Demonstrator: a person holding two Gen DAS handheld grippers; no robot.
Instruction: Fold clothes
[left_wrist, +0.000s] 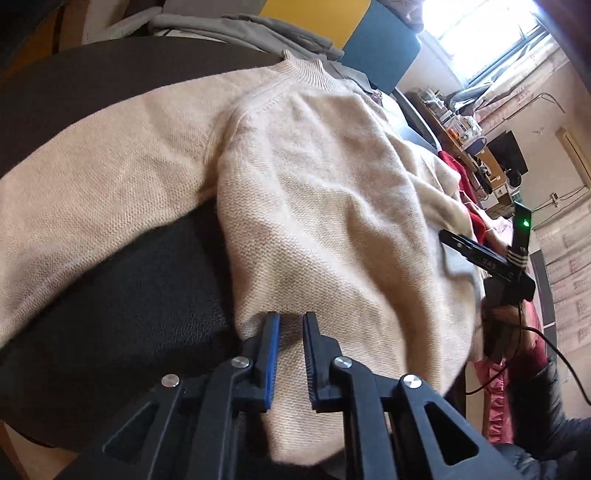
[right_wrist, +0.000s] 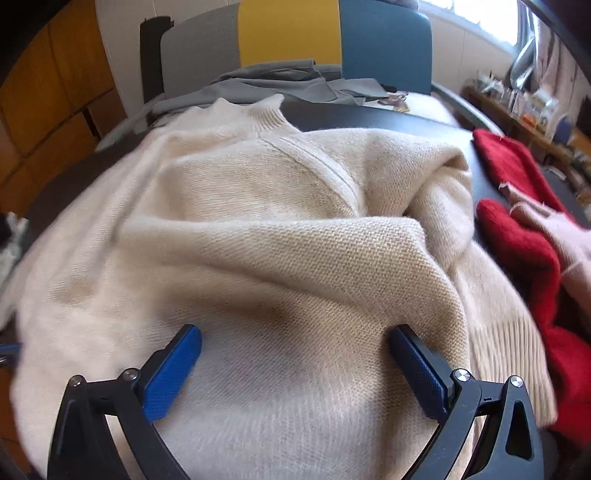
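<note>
A cream knitted sweater (left_wrist: 314, 184) lies on a dark padded surface (left_wrist: 129, 295), collar at the far side. One sleeve (left_wrist: 92, 184) stretches out to the left. My left gripper (left_wrist: 290, 317) hovers over the near left edge of the sweater's body, its jaws a narrow gap apart with the knit showing between them. In the right wrist view the sweater (right_wrist: 277, 221) fills the middle, with a fold of it (right_wrist: 314, 251) lying across the body. My right gripper (right_wrist: 295, 332) stands wide open just above that fold, with nothing pinched. Its black body (left_wrist: 491, 258) shows at the sweater's right side.
A red garment (right_wrist: 517, 240) and a pale pink one (right_wrist: 554, 229) lie at the right of the sweater. A grey garment (right_wrist: 277, 81) is bunched beyond the collar, in front of grey, yellow and blue panels (right_wrist: 384, 44). A cluttered shelf (right_wrist: 524, 107) runs along the far right.
</note>
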